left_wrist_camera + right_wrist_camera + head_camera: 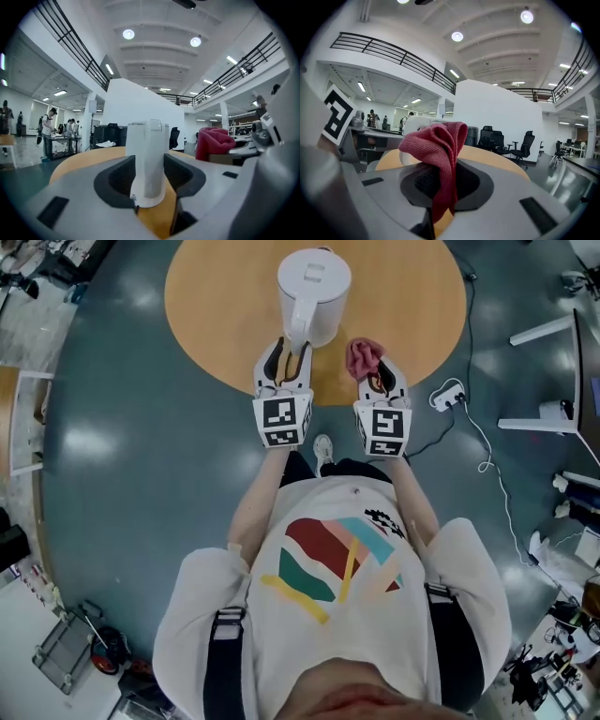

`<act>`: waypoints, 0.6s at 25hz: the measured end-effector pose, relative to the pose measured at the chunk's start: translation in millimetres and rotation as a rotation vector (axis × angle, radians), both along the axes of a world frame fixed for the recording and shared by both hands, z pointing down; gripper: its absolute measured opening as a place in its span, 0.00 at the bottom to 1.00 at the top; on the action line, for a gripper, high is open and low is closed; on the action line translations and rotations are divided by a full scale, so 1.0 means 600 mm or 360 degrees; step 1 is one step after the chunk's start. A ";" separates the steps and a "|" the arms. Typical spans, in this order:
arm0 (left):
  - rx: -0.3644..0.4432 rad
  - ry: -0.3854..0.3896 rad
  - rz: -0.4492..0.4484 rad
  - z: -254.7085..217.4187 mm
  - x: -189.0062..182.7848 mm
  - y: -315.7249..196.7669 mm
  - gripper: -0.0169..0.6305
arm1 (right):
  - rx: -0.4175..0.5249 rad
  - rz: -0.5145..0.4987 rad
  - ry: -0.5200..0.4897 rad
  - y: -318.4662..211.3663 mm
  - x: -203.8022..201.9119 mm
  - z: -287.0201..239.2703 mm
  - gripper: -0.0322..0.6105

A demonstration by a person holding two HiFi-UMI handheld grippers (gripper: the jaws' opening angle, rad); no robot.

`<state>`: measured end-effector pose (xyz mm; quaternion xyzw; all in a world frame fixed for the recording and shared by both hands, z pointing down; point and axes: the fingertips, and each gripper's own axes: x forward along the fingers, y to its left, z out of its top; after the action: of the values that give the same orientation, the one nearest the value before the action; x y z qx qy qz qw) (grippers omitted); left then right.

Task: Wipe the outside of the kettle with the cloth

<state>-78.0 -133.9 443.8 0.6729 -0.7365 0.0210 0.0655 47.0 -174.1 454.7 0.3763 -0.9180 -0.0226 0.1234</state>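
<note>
A white kettle (314, 287) stands on the round wooden table (216, 296), its handle (298, 329) turned toward me. My left gripper (289, 352) reaches to that handle (147, 159), which stands upright between the open jaws (150, 176); I see no firm pinch on it. To the right, my right gripper (380, 379) is shut on a bunched red cloth (364, 357), which sticks up from the jaws and hangs down between them (438, 150). The cloth (213, 143) is level with the kettle and apart from it. In the right gripper view the kettle (417, 125) is partly hidden behind the cloth.
A white power strip (448, 395) with cables lies on the blue floor to the right of the table. White table legs (544, 334) stand further right and a small cart (66, 648) at lower left. My shoe (323, 451) shows under the grippers.
</note>
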 end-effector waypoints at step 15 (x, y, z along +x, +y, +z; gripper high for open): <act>-0.0101 -0.0230 0.0243 -0.009 -0.137 0.002 0.23 | -0.0061 0.0048 -0.0144 0.019 -0.070 -0.027 0.12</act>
<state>-160.0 -132.8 438.4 0.7215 -0.6848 0.0977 0.0316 4.9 -162.9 438.4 0.3881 -0.9172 0.0139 0.0893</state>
